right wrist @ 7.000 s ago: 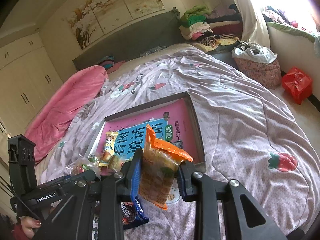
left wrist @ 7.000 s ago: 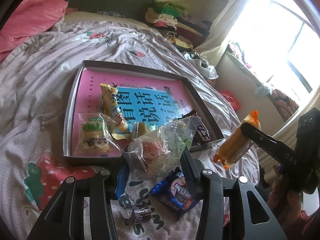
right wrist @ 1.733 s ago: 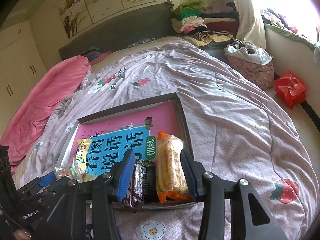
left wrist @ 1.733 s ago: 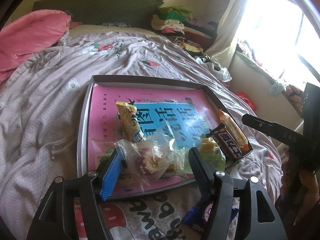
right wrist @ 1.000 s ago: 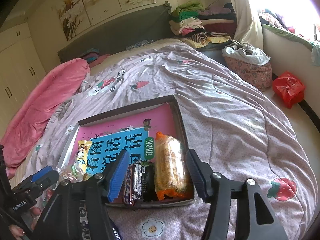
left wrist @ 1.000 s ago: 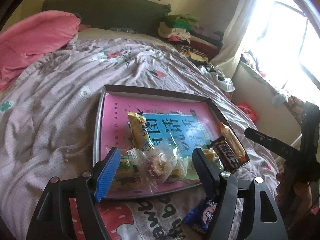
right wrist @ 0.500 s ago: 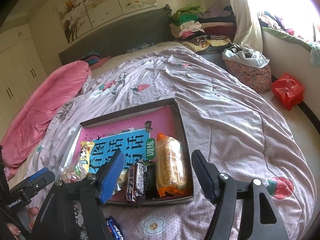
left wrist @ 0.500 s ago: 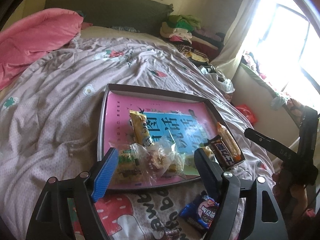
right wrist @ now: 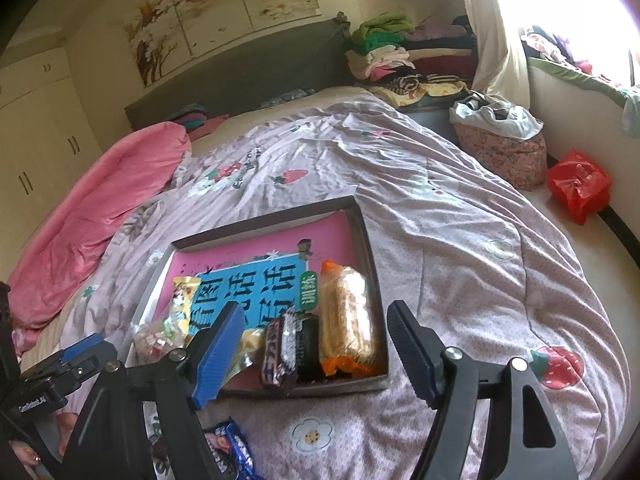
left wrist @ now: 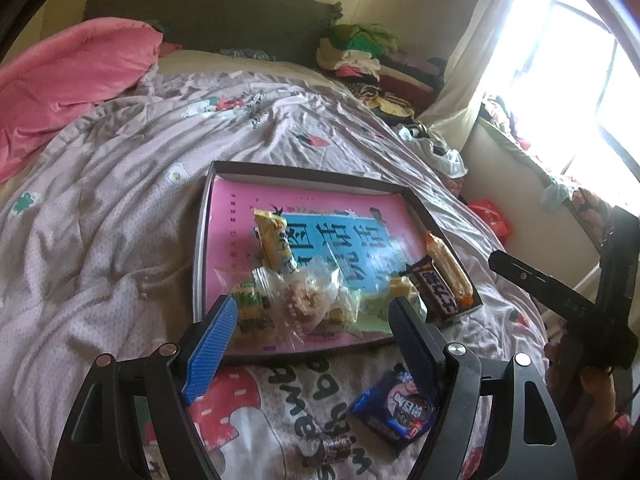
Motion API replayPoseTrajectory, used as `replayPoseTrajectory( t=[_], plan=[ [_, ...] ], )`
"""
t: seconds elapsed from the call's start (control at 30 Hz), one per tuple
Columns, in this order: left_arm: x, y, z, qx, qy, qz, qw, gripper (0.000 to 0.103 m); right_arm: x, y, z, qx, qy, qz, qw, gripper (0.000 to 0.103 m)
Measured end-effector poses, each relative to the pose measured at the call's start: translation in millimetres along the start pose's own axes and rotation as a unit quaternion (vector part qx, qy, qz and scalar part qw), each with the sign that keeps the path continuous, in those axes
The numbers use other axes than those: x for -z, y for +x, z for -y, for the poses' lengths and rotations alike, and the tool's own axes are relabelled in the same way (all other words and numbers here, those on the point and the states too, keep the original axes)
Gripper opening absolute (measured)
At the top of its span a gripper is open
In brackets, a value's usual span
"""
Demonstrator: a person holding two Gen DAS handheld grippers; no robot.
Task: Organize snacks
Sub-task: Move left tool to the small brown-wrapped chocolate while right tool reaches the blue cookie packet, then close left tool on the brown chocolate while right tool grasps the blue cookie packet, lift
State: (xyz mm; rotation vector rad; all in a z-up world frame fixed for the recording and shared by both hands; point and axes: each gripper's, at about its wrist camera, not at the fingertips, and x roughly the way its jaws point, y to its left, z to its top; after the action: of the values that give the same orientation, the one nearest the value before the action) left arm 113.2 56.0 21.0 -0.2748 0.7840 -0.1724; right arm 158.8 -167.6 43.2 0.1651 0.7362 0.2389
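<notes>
Blue cookie packet cut off by bottom edge; small wrapped candy blurred, perhaps chocolate.

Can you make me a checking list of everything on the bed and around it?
Surface: pink patterned bedspread, rumpled.
Job's things: shallow grey box holding orange-ended cracker pack, dark chocolate bar, yellow snack pack, clear bagged snacks.
Clutter: blue cookie packet outside the box.
Grippers: left gripper open, empty; right gripper opening, empty.
Cables: nothing seen.
Surroundings: folded clothes pile, red plastic bag.
</notes>
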Motion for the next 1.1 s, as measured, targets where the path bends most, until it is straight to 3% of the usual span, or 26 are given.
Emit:
replayPoseTrajectory(
  t=[0.5,0.73,1.0,1.1],
  plan=[
    [51,-3,-2,-0.007,0.026,-0.085,0.9960,0.079,76,11,-52,-0.050,-0.105,-0.104,0.988,0.076],
    [71,9,10,-0.012,0.051,-0.120,0.9914,0.080,100,21,-68,-0.035,-0.156,-0.133,0.978,0.076],
    [80,19,14,-0.010,0.061,-0.141,0.9881,0.065,108,28,-75,-0.033,-0.181,-0.131,0.974,0.076],
    [81,22,13,-0.009,0.061,-0.147,0.9872,0.055,109,31,-77,-0.041,-0.188,-0.130,0.973,0.076]
  ],
)
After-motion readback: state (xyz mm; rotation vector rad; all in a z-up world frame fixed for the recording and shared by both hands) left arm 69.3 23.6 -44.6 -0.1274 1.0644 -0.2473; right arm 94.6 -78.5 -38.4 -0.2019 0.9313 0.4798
